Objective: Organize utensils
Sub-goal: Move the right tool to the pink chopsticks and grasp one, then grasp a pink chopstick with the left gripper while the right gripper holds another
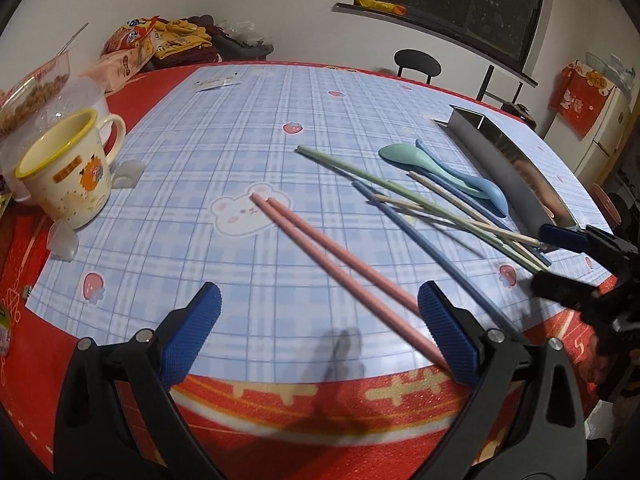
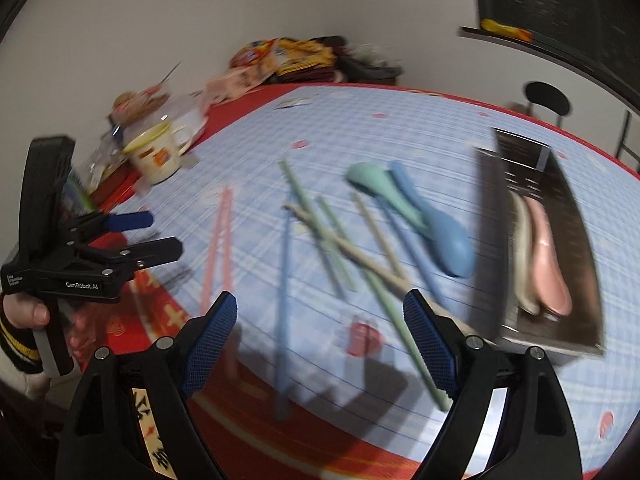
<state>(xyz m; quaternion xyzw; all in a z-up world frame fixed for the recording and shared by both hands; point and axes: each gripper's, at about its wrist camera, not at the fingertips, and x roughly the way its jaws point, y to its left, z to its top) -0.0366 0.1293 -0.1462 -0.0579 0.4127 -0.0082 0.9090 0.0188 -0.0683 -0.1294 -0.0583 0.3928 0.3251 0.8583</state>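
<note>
Pink chopsticks [image 1: 340,264] loose on the checked desk [image 1: 224,160], left gripper [image 1: 320,328] fingers wide, right gripper [image 2: 320,340] fingers wide, both empty

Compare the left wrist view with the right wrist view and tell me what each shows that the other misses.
Only the left wrist view shows the refrigerator at far right and the bear print on the tablecloth.

Only the right wrist view looks down into the metal tray, showing a pink spoon and a pale spoon lying inside; it also shows the person's hand.

Both show the pink chopsticks, the teal spoon, the blue spoon, the yellow-rimmed mug, and both grippers open, holding nothing.
</note>
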